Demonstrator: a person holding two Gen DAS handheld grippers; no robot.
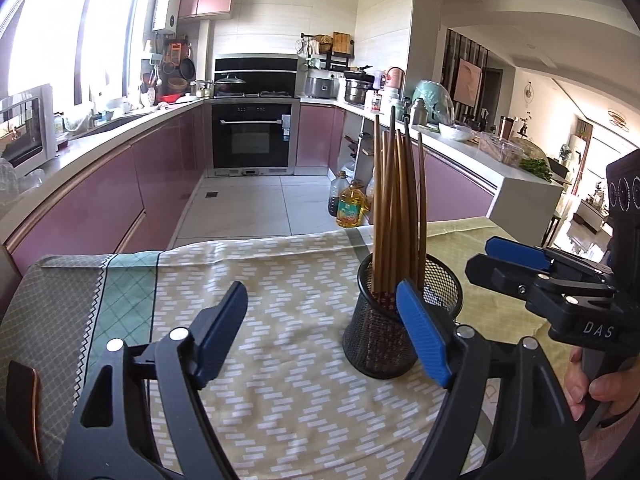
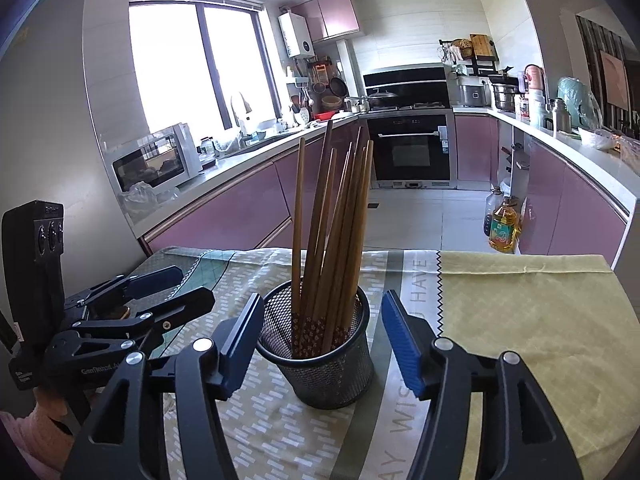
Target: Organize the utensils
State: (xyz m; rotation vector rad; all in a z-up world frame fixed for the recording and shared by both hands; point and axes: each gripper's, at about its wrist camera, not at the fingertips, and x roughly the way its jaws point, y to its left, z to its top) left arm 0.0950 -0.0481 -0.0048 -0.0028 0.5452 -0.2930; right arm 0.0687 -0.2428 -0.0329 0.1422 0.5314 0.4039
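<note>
A black mesh cup [image 1: 380, 336] stands upright on the cloth-covered table [image 1: 280, 400], with several brown chopsticks [image 1: 394, 208] standing in it. My left gripper [image 1: 320, 320] is open and empty, the cup just behind its right finger. In the right wrist view the cup [image 2: 320, 364] with the chopsticks [image 2: 332, 232] sits between the open fingers of my right gripper [image 2: 320, 332], not touched. The right gripper also shows in the left wrist view [image 1: 504, 260], to the right of the cup. The left gripper shows at the left of the right wrist view [image 2: 180, 284].
The table's far edge [image 2: 520, 258] drops to the kitchen floor. Oil bottles [image 1: 350, 204] stand on the floor beyond it. Purple cabinets and counters run along both sides, with an oven [image 1: 252, 136] at the back. A dark object [image 1: 24, 400] lies at the table's left edge.
</note>
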